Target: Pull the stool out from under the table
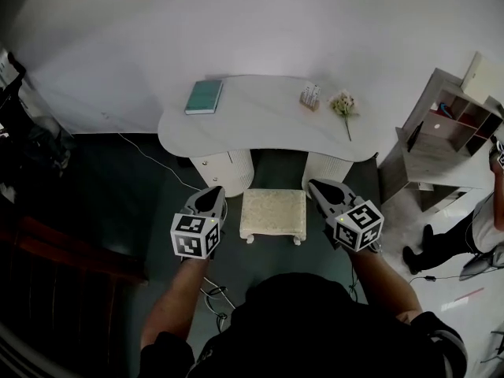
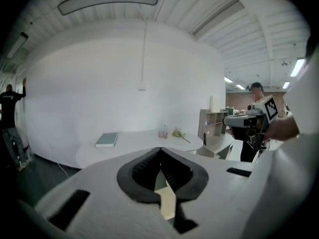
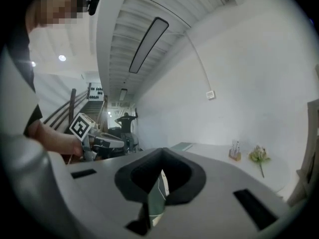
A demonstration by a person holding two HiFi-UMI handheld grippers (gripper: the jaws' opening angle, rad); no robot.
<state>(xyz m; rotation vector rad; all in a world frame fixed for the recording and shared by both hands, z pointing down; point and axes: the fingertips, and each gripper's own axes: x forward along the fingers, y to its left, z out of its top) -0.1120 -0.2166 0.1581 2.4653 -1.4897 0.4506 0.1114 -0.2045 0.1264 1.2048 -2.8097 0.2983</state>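
A cream cushioned stool point(image 1: 272, 213) stands on the dark floor just in front of the white curved table point(image 1: 260, 124), between its two round pedestals. My left gripper point(image 1: 216, 191) hangs at the stool's left side, above the floor, jaws shut and empty. To the stool's right, my right gripper point(image 1: 313, 185) is likewise shut with nothing in it. Neither touches the stool. In the left gripper view the shut jaws point(image 2: 160, 149) point toward the table point(image 2: 134, 143); in the right gripper view the shut jaws point(image 3: 162, 151) face the table too.
On the table lie a green book point(image 1: 204, 96), a small holder point(image 1: 310, 97) and a flower point(image 1: 344, 107). A wooden shelf unit point(image 1: 449, 124) stands at the right, with a person point(image 1: 465, 235) near it. A cable point(image 1: 150, 160) trails over the floor at the left.
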